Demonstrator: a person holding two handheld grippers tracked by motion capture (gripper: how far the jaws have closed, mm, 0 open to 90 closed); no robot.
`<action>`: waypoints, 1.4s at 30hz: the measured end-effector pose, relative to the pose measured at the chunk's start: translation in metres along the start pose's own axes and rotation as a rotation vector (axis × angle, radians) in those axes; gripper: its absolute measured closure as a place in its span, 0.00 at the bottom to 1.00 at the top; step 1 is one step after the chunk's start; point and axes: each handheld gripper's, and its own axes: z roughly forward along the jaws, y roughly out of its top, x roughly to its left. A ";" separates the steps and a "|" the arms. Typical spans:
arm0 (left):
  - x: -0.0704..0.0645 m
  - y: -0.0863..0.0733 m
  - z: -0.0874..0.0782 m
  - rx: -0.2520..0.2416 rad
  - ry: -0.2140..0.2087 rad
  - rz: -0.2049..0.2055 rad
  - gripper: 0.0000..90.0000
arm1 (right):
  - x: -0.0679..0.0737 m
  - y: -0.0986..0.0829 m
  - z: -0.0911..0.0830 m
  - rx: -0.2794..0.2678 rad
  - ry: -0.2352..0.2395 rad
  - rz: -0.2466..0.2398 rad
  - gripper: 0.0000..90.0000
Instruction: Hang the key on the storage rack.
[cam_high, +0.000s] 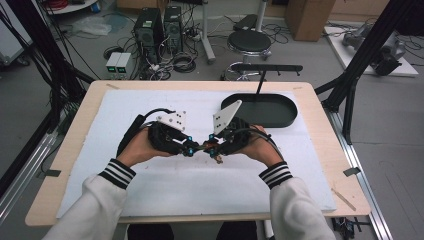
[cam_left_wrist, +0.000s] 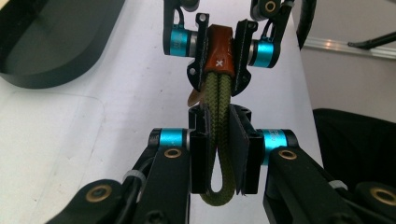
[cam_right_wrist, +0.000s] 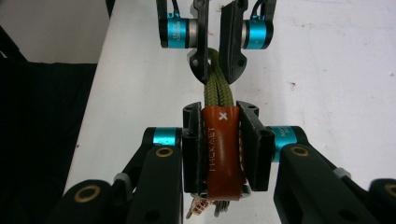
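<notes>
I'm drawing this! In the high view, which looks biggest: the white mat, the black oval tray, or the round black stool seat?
1. White foam mat
2. Black oval tray
3. Round black stool seat, though it sits farther from the camera, so unsure.

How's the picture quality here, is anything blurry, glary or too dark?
High view: soft, the white mat bright. Left gripper view: olive cord crisp, black tray dark. Right gripper view: brown leather tab sharp, its lettering faint; left side very dark.

Even overhead light, soft shadows, slight blur
</notes>
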 end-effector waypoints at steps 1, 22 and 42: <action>0.000 -0.001 -0.001 -0.016 0.003 -0.005 0.87 | 0.000 0.000 -0.001 -0.004 -0.003 0.002 0.81; 0.002 -0.056 -0.037 -0.268 0.206 -0.139 0.02 | -0.010 -0.042 -0.048 -0.275 -0.349 0.247 0.80; -0.021 -0.143 -0.076 -0.439 0.446 -0.249 0.02 | -0.026 -0.097 -0.102 -0.402 -0.765 0.483 0.80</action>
